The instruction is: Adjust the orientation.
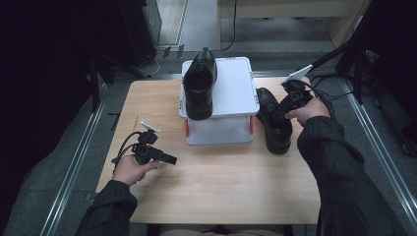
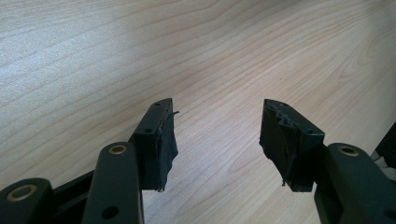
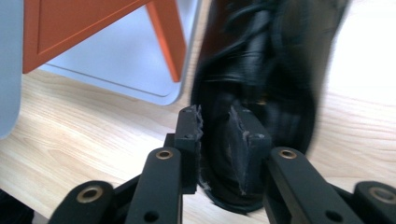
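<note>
One black leather shoe (image 1: 199,83) rests on the white top of a small stand (image 1: 236,88). A second black shoe (image 1: 273,128) stands on the wooden table (image 1: 221,191) just right of the stand. My right gripper (image 1: 278,115) is at this shoe's heel end. In the right gripper view its jaws (image 3: 217,126) straddle the heel rim of the blurred shoe (image 3: 271,70), parted and not pressing on it. My left gripper (image 1: 172,160) hovers low over the bare table at the front left. Its jaws (image 2: 217,126) are wide open with nothing between them.
The stand has orange legs (image 3: 163,42) and a grey-white base, at the table's far middle. Dark equipment, cables and metal floor rails (image 1: 78,157) surround the table. A tripod leg (image 1: 334,54) stands past the far right corner.
</note>
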Motion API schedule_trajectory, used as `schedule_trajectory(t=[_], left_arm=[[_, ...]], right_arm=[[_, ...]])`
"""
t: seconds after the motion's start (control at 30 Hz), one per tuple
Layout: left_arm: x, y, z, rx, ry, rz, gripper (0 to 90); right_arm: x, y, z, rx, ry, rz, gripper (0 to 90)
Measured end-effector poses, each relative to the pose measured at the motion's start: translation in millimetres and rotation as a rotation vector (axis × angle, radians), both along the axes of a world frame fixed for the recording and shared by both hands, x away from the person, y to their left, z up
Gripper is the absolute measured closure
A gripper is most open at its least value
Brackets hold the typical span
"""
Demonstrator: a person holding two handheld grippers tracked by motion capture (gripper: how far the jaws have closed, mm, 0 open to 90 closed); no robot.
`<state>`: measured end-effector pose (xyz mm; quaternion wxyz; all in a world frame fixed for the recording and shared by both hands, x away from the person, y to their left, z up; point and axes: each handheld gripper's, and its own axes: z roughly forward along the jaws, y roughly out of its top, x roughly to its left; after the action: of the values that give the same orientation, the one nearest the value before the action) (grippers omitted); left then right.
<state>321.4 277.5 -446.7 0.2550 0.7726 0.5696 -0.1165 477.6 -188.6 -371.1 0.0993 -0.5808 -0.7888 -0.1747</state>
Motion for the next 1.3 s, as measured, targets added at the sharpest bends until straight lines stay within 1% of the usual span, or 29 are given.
schedule_trajectory(t=[0.1,0.17,0.23,0.33,0.37,0.5,0.57,0.6,0.77,0.8,0.83,0.87,0.9,0.93,0.97,1.03,1.17,1.3], left_arm=[[-0.1,0.3,0.3,-0.001,-0.002,-0.001,44.5],[0.3,0.2,-0.2,0.0,0.0,-0.003,44.4],[0.3,-0.1,-0.3,0.001,-0.003,-0.008,44.4],[-0.2,0.3,0.8,0.002,-0.008,0.002,44.5],[-0.3,0.8,1.2,0.002,-0.011,0.004,44.5],[-0.2,0.9,0.7,0.003,-0.008,0.001,44.5],[-0.1,0.5,0.4,0.003,-0.006,-0.001,44.5],[-0.1,0.5,0.3,0.004,-0.006,-0.003,44.5],[-0.1,0.5,0.3,0.005,-0.005,-0.009,44.5],[-0.1,0.4,0.2,0.004,-0.003,-0.009,44.5],[0.0,0.2,-0.1,0.005,-0.004,-0.012,44.5],[0.0,-0.3,-0.4,0.006,-0.003,-0.013,44.5],[0.0,-0.6,-0.6,0.006,0.0,-0.015,44.5],[0.1,-0.8,-0.6,0.009,0.002,-0.02,44.5],[0.2,-1.0,-0.5,0.009,0.002,-0.021,44.5],[0.2,-1.0,-0.5,0.008,0.002,-0.021,44.5],[-0.1,-0.8,-0.6,0.008,0.001,-0.019,44.4],[-0.5,-0.9,-0.6,0.008,0.0,-0.019,44.4]], right_arm=[[1.5,-13.6,-1.0,-0.013,-0.008,-0.013,73.6],[2.8,-22.3,-3.6,-0.023,0.003,-0.029,73.6],[4.3,-27.8,-7.8,-0.027,0.01,-0.037,73.6],[7.6,-32.8,-17.1,-0.038,0.019,-0.043,73.0],[8.4,-33.2,-19.4,-0.042,0.025,-0.047,72.7],[12.7,-32.8,-32.9,-0.084,0.042,-0.041,72.0],[14.1,-32.0,-38.8,-0.083,0.042,-0.033,71.9],[14.7,-29.7,-42.7,-0.085,0.051,-0.037,71.7],[17.8,-24.5,-60.7,-0.123,0.068,-0.038,71.6],[18.4,-23.7,-64.3,-0.122,0.071,-0.041,71.7],[19.1,-23.0,-67.2,-0.131,0.076,-0.037,71.9],[19.9,-22.7,-70.0,-0.131,0.071,-0.027,72.1],[20.9,-21.6,-72.1,-0.13,0.075,-0.036,72.1],[21.8,-21.3,-73.3,-0.125,0.077,-0.04,72.3],[23.1,-21.8,-73.5,-0.124,0.069,-0.045,72.5],[24.3,-22.6,-74.1,-0.115,0.073,-0.05,74.3],[25.1,-24.5,-74.1,-0.099,0.089,-0.082,78.2],[26.1,-25.2,-73.6,-0.098,0.106,-0.102,80.7]])
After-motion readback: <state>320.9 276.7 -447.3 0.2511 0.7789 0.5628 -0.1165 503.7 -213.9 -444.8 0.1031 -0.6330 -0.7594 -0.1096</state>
